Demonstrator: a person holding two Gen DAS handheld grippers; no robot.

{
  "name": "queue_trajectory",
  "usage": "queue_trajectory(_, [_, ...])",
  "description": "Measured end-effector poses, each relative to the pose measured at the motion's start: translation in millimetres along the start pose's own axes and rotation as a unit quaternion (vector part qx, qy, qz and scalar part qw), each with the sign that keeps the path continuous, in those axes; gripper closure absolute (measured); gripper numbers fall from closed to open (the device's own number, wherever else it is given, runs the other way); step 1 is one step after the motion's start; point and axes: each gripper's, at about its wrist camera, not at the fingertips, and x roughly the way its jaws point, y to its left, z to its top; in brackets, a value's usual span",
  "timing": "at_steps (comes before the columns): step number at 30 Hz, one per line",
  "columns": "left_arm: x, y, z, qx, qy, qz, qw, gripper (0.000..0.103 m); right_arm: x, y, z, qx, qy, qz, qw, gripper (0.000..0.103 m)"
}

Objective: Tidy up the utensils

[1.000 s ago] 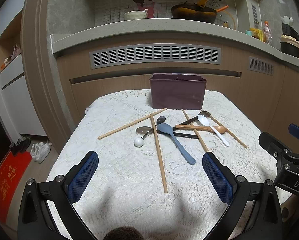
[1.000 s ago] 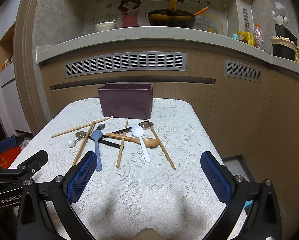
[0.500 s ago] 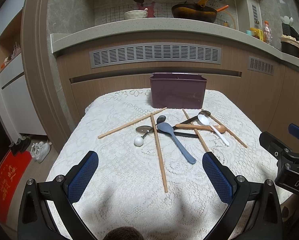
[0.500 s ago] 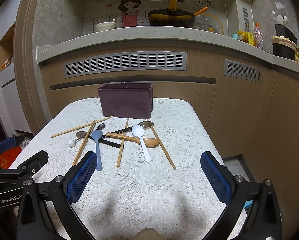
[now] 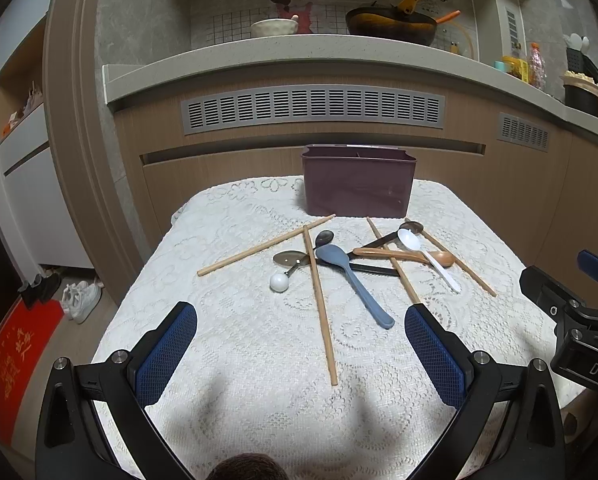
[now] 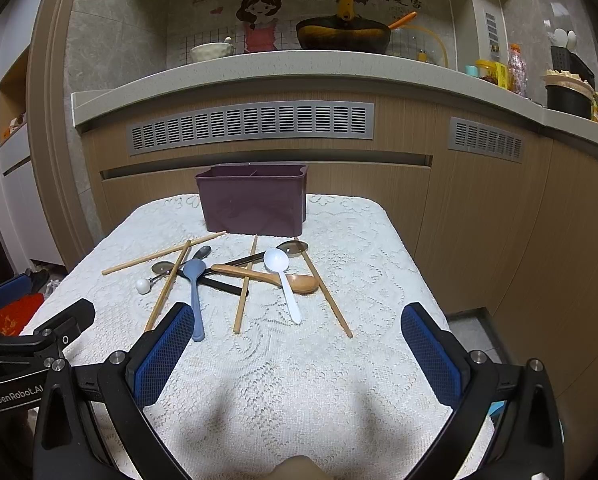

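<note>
Presently, both my tongs, left [image 5: 301, 354] & right [image 6: 293, 354], spread, empty, pre-grasp. Utensils scattered at 12 o'clock, before the purple caddy [image 6: 255, 204]. Next: approx. nearest chopstick [image 5: 319, 300], pinch w/ care.

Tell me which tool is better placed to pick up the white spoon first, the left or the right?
Probably the right tool. The white spoon lies nearly straight ahead of its open jaws. For the left tool it lies off toward the right, beyond the blue spoon. Both tools are open and empty.
</note>
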Motion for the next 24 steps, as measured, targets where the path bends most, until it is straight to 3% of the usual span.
queue_trajectory(12, [18, 5, 15, 0.006, 0.014, -0.004, 0.9999, 0.0, 7, -5, 7, 0.001, -0.01, 0.0, 1.0, 0.0])
queue_trajectory(19, [54, 13, 39, 0.01, 0.021, -0.018, 0.9996, 0.0, 35, -8, 32, -0.013, -0.007, 0.006, 1.0, 0.0])
queue_trajectory(24, [93, 24, 54, 0.007, 0.049, -0.034, 0.9982, 0.0, 69, -7, 46, -0.026, 0.011, 0.006, 1.0, 0.0])
